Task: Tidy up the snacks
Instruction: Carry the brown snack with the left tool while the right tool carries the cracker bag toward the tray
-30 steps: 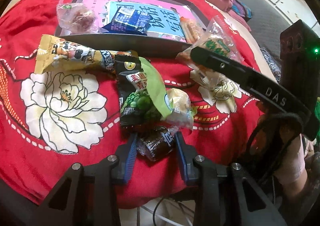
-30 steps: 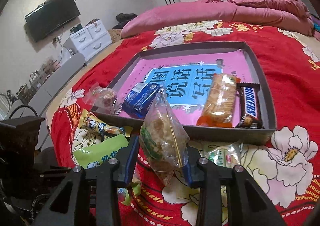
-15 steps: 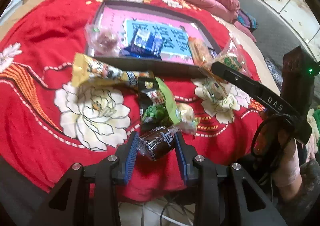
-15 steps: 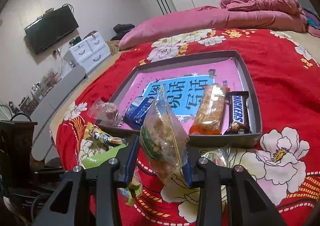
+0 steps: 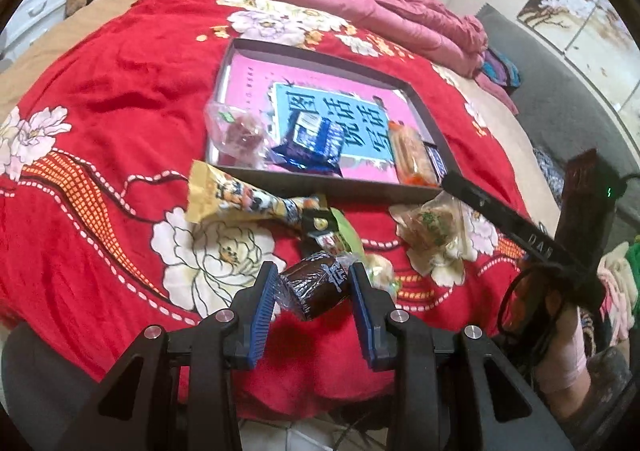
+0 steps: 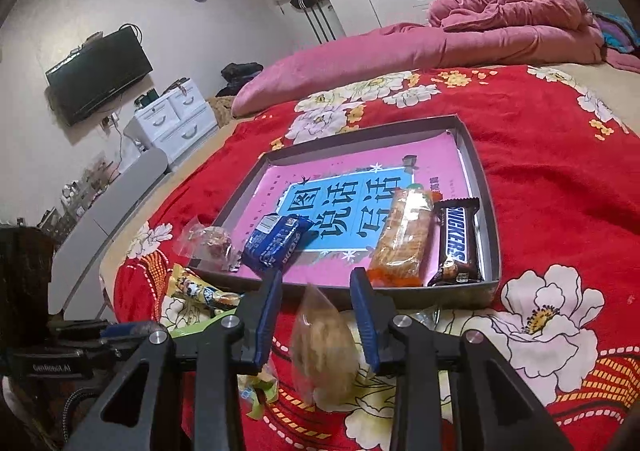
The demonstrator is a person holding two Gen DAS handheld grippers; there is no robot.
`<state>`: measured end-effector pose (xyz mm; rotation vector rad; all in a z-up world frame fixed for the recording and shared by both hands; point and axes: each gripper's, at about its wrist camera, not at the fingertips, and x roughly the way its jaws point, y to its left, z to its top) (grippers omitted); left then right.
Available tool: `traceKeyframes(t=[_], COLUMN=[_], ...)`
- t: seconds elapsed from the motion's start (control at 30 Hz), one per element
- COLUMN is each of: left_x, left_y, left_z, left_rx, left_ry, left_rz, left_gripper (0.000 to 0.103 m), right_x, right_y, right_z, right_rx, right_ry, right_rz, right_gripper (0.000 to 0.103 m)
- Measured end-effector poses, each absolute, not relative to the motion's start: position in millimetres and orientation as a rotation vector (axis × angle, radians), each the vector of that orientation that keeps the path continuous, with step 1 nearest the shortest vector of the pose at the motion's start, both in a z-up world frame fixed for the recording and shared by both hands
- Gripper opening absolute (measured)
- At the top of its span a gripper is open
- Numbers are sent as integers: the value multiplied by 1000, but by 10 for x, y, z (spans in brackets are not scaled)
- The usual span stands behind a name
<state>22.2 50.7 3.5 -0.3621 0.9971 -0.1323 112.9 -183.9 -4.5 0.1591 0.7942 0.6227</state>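
My left gripper is shut on a dark brown wrapped snack, lifted above the red bedspread. My right gripper has its jaws closing, and the clear bag of biscuits is blurred and hangs low between the fingers, clear of the pads. In the left wrist view that bag rests by the grey tray under the right gripper's finger. The tray holds a Snickers bar, an orange cracker pack, a blue packet and a clear bag of red sweets.
A long yellow packet and a green pea bag lie on the bedspread before the tray's front wall. Pink bedding is heaped at the far side. The bed's edge runs just below both grippers.
My left gripper has risen with the brown snack and tilted up. The biscuit bag has slid down out of the right gripper's pads, and those jaws have narrowed slightly.
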Motion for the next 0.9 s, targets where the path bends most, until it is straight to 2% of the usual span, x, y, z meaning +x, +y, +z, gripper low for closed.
traceKeyframes(t=[0.57, 0.9], left_x=[252, 262], left_y=[644, 662], left_z=[107, 117], left_rx=[-400, -411], left_ry=[962, 957], left_rz=[-114, -116], left_gripper=[38, 38], right_x=[1214, 1153], right_y=[-1855, -1661], right_z=[-360, -404], right_rx=[149, 59], right_ry=[928, 935], right_rz=[580, 616], right_gripper=[34, 35])
